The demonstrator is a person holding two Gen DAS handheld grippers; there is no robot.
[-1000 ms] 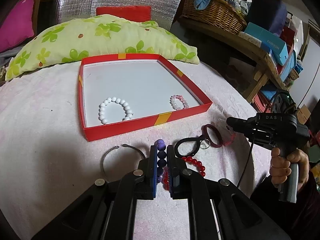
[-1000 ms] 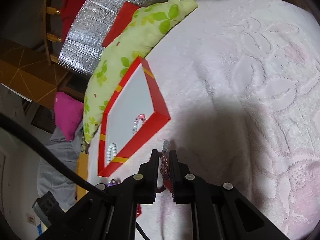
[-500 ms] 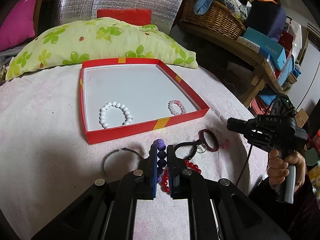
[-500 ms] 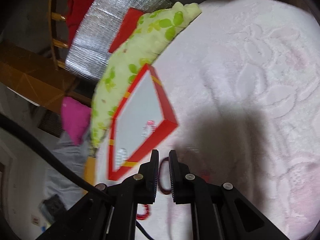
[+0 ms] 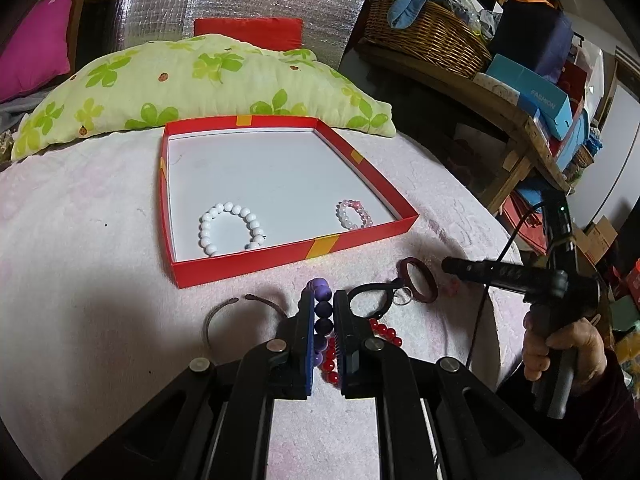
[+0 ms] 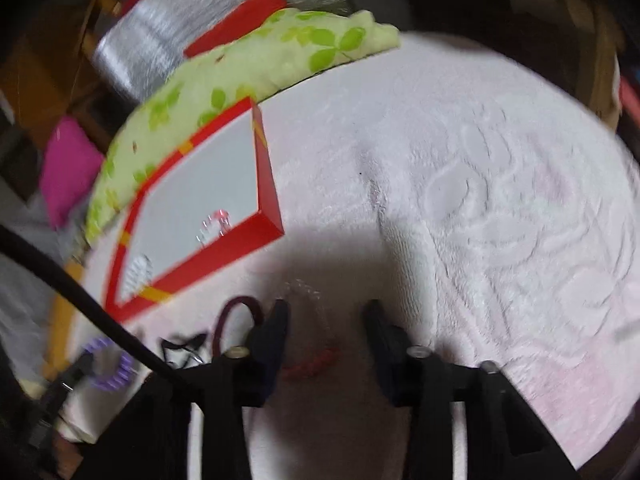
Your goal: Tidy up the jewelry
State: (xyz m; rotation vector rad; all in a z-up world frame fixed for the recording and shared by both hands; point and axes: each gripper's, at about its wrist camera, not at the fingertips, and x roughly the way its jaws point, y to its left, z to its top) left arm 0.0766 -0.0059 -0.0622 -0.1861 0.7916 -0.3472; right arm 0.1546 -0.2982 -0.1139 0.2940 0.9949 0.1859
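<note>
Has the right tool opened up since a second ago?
Yes. The right tool now gapes wide over the pink blanket, near the red box.

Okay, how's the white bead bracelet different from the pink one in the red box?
The white bead bracelet is larger, with solid white beads; the pink bracelet is smaller, with mixed pink and clear beads. White lies near the red box's front left, pink near its front right corner. Both lie flat inside.

Pink towel-covered surface (image 5: 80, 280) with red tray (image 5: 280, 254), loose bracelets (image 5: 420, 280), floral pillow (image 5: 200, 84).

Left tongs (image 5: 323, 300) pinched, right tongs (image 6: 325, 312) agape.
</note>
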